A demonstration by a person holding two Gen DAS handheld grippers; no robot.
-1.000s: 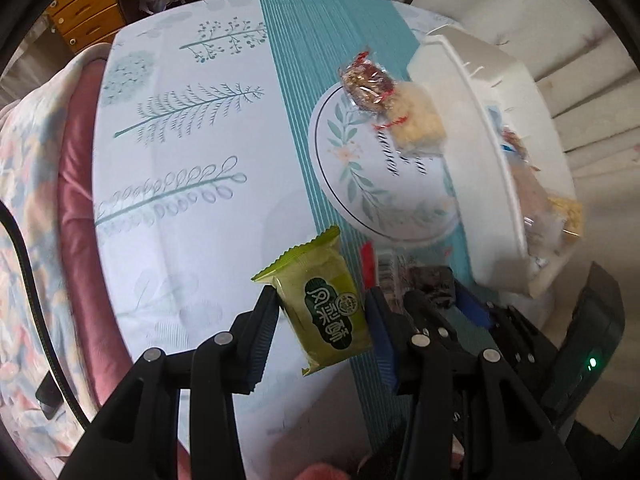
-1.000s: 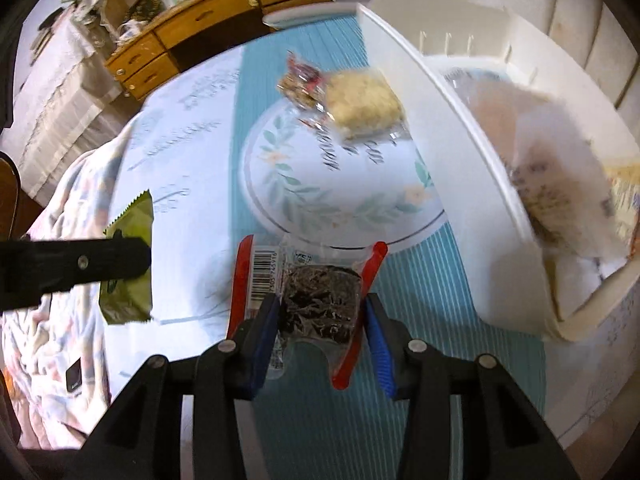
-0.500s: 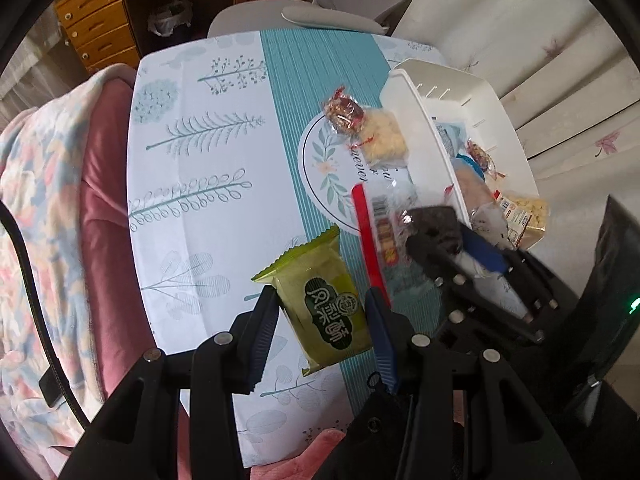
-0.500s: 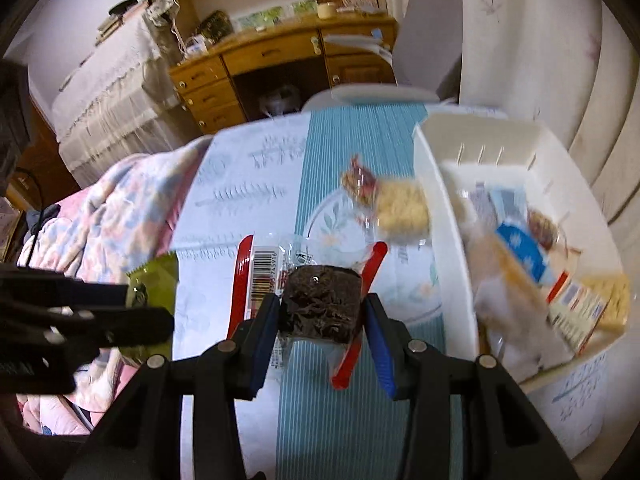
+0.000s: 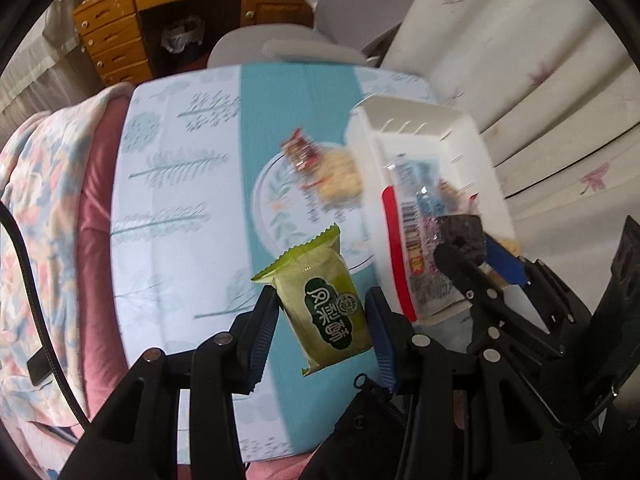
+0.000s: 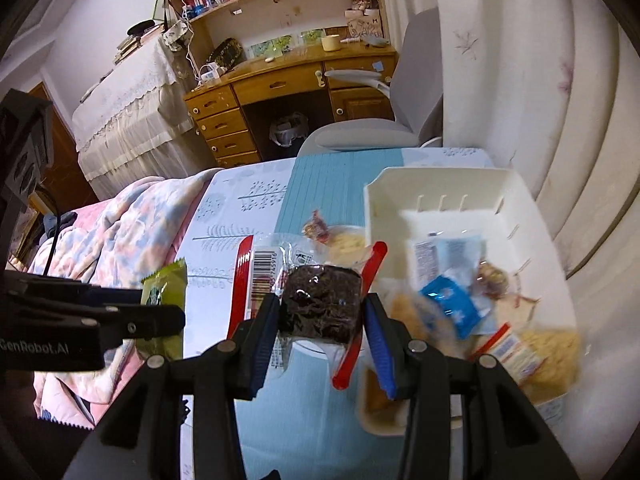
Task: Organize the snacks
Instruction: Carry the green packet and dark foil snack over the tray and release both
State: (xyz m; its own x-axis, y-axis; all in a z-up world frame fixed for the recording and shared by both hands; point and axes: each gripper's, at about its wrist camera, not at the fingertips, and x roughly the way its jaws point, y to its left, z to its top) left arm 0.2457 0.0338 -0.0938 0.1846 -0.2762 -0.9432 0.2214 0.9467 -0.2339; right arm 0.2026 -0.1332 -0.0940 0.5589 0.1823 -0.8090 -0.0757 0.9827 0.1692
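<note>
The left gripper (image 5: 322, 316) is clamped on a green snack packet (image 5: 320, 300), its blue pads pressing the packet's two sides so that the packet stands up between the fingers, with its crimped top edge above the fingertips and its lower end hanging below them, clear of the bench (image 5: 180, 200). The right gripper (image 6: 320, 312) is closed on a dark brownie-like cake in a clear wrapper with red edges (image 6: 320, 300), the dark block pinched between the blue pads and the wrapper's barcode strip and red borders sticking out to either side of the fingers. In the left wrist view this wrapped cake (image 5: 424, 248) and the right gripper sit just to the right of the left gripper, in front of the white bin (image 5: 412, 120). In the right wrist view the white bin (image 6: 440, 184) lies ahead and to the right of the right gripper, with several wrapped snacks heaped in its near end, among them a blue sachet (image 6: 452, 300). Two more snacks (image 6: 336, 236), one reddish and one pale yellow, lie on the patterned cloth of the bench just left of the bin, beyond the right gripper's fingertips. The left gripper with its green packet (image 6: 164, 292) appears at the left of that view, over the bench edge beside a floral blanket (image 6: 120, 224).
</note>
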